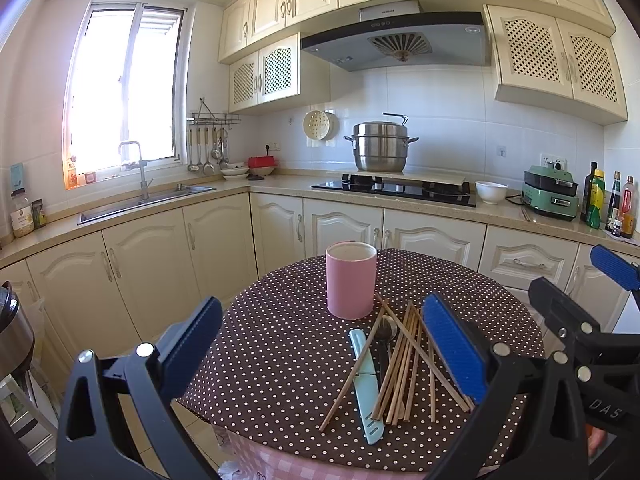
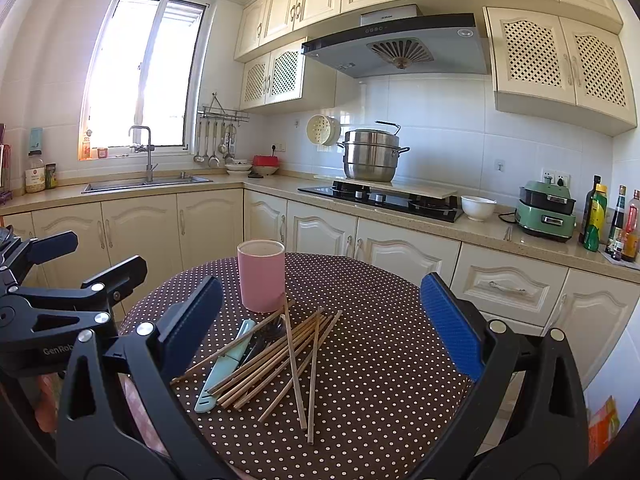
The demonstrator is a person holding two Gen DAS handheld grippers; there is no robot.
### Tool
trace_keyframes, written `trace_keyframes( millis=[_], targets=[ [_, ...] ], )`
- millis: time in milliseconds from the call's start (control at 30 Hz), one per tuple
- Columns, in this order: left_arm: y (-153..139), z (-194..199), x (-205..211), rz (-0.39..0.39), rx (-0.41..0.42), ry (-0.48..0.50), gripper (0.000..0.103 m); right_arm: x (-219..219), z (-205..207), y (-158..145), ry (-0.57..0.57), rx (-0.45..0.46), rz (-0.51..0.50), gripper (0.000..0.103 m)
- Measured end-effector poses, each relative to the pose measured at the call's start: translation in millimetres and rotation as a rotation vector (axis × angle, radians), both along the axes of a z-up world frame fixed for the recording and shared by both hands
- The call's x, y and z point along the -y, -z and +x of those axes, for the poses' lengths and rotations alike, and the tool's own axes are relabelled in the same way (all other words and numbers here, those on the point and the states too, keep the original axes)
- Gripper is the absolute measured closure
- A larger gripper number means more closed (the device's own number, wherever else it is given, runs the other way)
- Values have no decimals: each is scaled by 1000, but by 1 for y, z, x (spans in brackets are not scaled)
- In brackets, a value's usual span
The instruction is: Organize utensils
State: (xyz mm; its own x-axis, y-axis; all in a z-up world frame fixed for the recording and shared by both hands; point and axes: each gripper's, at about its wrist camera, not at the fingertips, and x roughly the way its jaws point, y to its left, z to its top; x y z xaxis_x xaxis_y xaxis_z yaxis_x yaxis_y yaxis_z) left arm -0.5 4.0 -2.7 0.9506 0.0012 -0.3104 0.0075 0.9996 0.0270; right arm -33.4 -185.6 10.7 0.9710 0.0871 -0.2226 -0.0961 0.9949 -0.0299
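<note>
Both tongs are hanging wide apart above the near edge of the worktop (image 2: 380,340), gripping and touching nothing. The left tongs (image 1: 320,344) are hovering at about 7 o'clock from the pink holder (image 1: 351,279), the right tongs (image 2: 320,320) at about 5 o'clock. The chopsticks (image 2: 280,360) are lying in a loose crossed pile just in front of the holder, one tip touching its base. A pale blue sheathed knife (image 2: 226,364) and a dark spoon (image 1: 385,334) are lying tangled among them.
</note>
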Motion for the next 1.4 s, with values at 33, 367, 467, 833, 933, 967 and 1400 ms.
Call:
trace_keyframes(
  millis=[33, 367, 467, 833, 933, 967, 1400],
  targets=[
    [-1, 0, 0, 2, 0, -1, 4, 0, 0, 0, 0, -1, 2, 6],
    [2, 3, 3, 6, -5, -1, 4, 1, 5, 5, -1, -8, 10, 6],
    [1, 3, 3, 4, -5, -1, 4, 1, 6, 6, -2, -10, 12, 6],
    [1, 4, 1, 1, -3, -3, 4, -1, 5, 4, -5, -6, 9, 6],
    [1, 4, 1, 1, -2, -3, 4, -1, 6, 4, -5, -7, 10, 6],
    [1, 4, 1, 2, -3, -3, 4, -1, 5, 4, -5, -6, 9, 6],
    [1, 6, -1, 3, -8, -1, 4, -1, 7, 2, -7, -12, 12, 6]
  ],
)
